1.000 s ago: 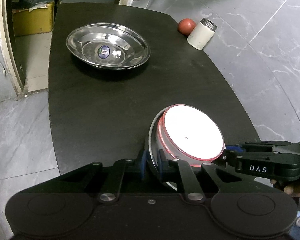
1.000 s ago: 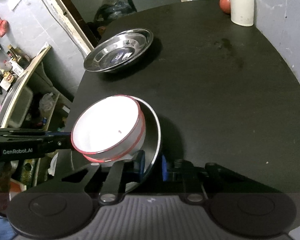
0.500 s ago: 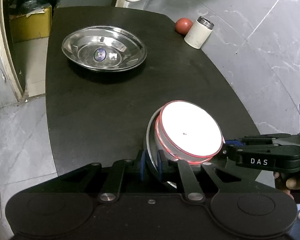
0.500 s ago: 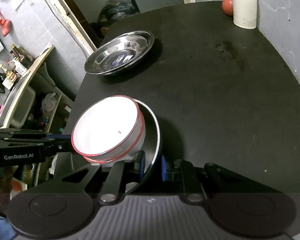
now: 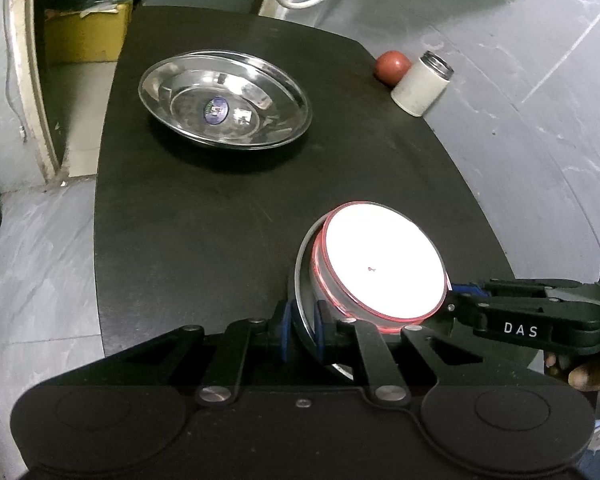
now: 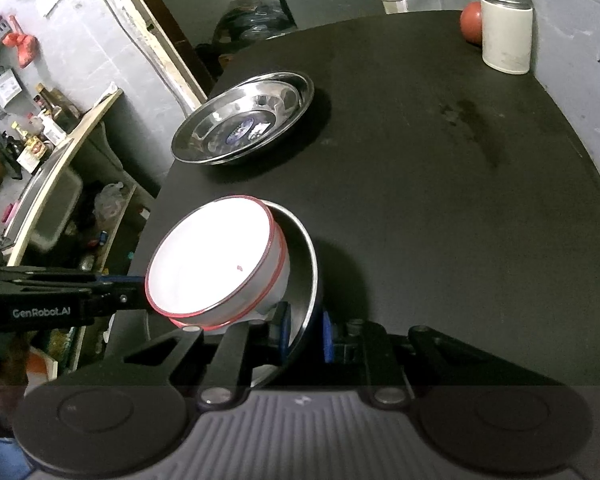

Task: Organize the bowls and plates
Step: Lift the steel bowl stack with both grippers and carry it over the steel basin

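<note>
This looks like a home kitchen or a back room. At the left of the right wrist view a metal sink point(image 6: 50, 196) sits under a shelf of small bottles point(image 6: 40, 128). Steel dishes point(image 6: 244, 120) rest on a black worktop point(image 6: 440, 208) over a grey tiled floor point(image 5: 540, 92).

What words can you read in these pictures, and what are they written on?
"DAS" is on the side of the right gripper, seen from the left wrist.
"GenRobot.AI" is on the side of the left gripper, seen from the right wrist.
The round sticker in the steel plates is too small to read.
The labels on the bottles on the shelf are too blurred to read.
</note>
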